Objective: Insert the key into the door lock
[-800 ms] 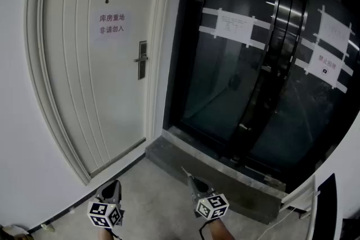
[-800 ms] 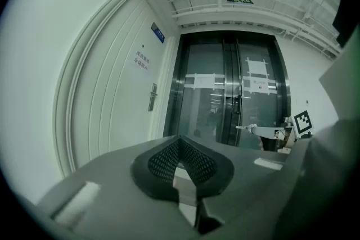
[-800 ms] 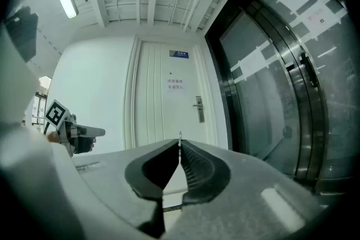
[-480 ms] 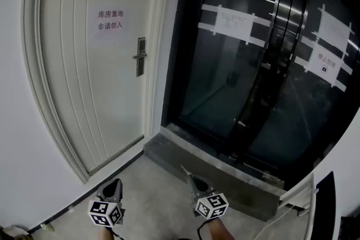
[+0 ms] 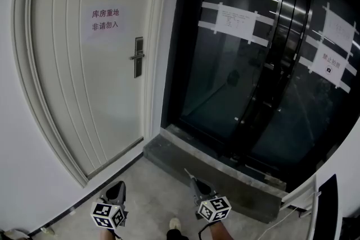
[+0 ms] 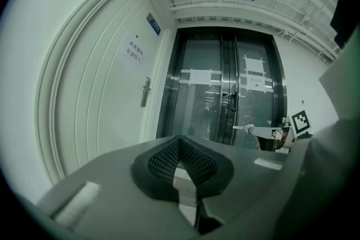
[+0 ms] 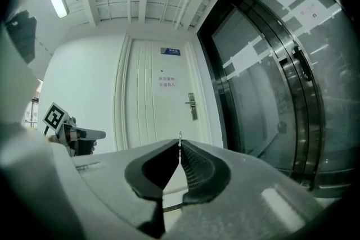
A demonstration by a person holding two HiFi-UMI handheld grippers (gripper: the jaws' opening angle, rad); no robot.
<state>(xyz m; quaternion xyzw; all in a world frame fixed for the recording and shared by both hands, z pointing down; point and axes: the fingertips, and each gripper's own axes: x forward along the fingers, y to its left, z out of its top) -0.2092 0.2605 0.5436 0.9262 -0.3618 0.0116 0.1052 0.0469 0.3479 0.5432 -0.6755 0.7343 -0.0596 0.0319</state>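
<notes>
Where the right hand-held gripper (image 7: 180, 144) pinches it, a thin silvery key (image 7: 180, 136).

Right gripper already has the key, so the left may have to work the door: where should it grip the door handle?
Probably take the door handle by its level lever bar, near the free end pointing away from the glass doors. Come at it head-on, one jaw above the bar, one below. The left gripper is shut, so open it first.

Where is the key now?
The thin silver metal key sticks out of the shut right hand-held gripper, low in the head view, away from the white door's metal lock plate.
</notes>
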